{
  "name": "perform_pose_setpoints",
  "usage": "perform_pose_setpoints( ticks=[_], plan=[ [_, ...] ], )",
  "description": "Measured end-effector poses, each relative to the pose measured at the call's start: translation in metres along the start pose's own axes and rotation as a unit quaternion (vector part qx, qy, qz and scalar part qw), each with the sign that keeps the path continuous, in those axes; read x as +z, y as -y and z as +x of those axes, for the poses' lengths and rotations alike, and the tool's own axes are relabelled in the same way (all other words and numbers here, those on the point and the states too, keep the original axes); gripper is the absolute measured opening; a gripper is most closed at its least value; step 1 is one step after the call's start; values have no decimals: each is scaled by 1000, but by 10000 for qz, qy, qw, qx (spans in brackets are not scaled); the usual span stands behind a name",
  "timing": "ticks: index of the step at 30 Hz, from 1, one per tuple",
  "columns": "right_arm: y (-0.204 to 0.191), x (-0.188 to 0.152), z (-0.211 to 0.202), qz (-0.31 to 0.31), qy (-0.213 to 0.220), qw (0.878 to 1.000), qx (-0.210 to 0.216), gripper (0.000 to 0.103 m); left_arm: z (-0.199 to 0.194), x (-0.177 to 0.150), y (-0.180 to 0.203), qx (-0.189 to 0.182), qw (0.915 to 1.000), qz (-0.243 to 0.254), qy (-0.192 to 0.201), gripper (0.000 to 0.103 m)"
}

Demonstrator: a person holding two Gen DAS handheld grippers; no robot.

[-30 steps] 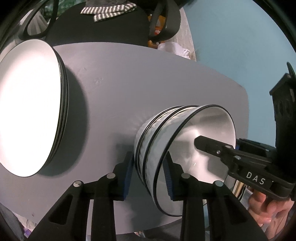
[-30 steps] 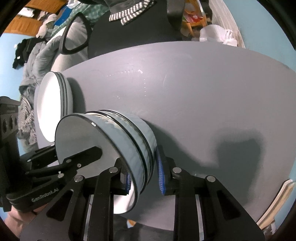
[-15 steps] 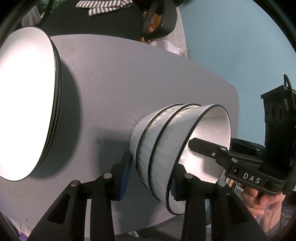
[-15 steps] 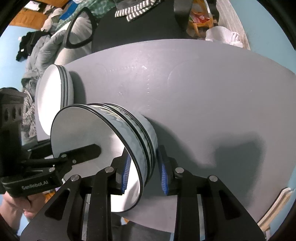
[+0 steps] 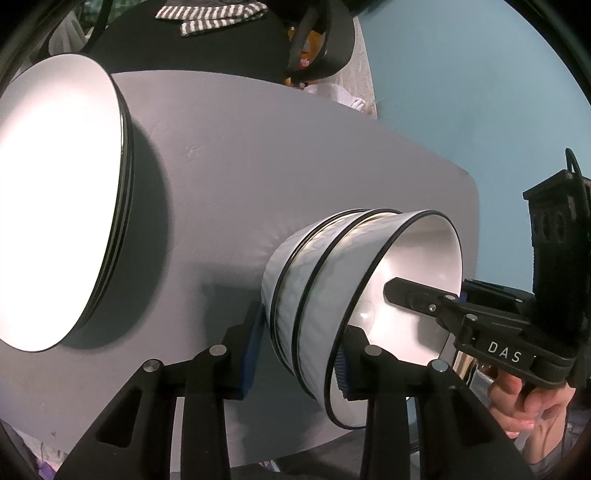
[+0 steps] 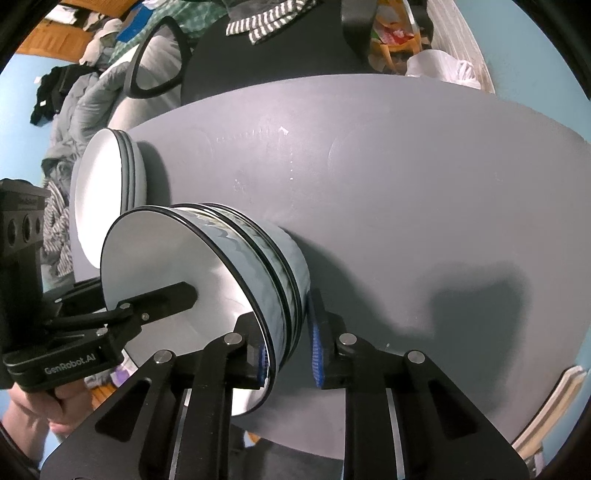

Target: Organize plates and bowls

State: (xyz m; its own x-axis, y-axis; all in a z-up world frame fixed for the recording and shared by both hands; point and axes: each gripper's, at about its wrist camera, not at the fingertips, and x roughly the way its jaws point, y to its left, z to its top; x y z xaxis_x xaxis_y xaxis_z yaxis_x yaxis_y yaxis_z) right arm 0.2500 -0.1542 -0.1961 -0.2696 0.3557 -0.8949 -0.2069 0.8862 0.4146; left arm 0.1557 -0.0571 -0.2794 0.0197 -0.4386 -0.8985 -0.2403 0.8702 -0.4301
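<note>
A stack of white bowls with black rims (image 5: 325, 280) stands on the grey table (image 5: 258, 155) near its front edge. It also shows in the right wrist view (image 6: 258, 266). My left gripper (image 5: 295, 354) straddles the stack's rim, one finger inside and one outside. My right gripper (image 6: 291, 354) straddles the opposite rim the same way. Both have blue pads against the bowl walls. A stack of white plates (image 5: 55, 199) lies further left, also in the right wrist view (image 6: 103, 192).
A black chair (image 6: 266, 48) with a striped cloth (image 6: 266, 22) stands behind the table. Clothes and clutter lie beyond. The table's right half (image 6: 424, 184) is bare. A light wooden object (image 6: 546, 417) sits off the right edge.
Both grippers have closed in a little on the bowl stack's rims. The views shifted slightly; the bowl stack stays in about the same place on the table.
</note>
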Motion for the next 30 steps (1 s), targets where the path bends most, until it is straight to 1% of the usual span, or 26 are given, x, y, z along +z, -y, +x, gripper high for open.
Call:
perform_pose_setpoints(
  ticks=[9, 16, 24, 30],
  plan=[
    [-13, 2, -3, -66, -8, 10000, 25, 19, -10, -9, -7, 32, 9998, -148, 103, 33],
    [-30, 4, -5, -199, 19, 9998, 34, 19, -31, -12, -17, 77, 9993, -243, 275, 33],
    [-66, 12, -10, -418, 95, 9991, 74, 19, -64, -12, -35, 97, 9978, -368, 540, 33],
    [-99, 26, -18, -658, 242, 9975, 72, 19, -98, -12, -51, 104, 9955, -471, 816, 33]
  ],
)
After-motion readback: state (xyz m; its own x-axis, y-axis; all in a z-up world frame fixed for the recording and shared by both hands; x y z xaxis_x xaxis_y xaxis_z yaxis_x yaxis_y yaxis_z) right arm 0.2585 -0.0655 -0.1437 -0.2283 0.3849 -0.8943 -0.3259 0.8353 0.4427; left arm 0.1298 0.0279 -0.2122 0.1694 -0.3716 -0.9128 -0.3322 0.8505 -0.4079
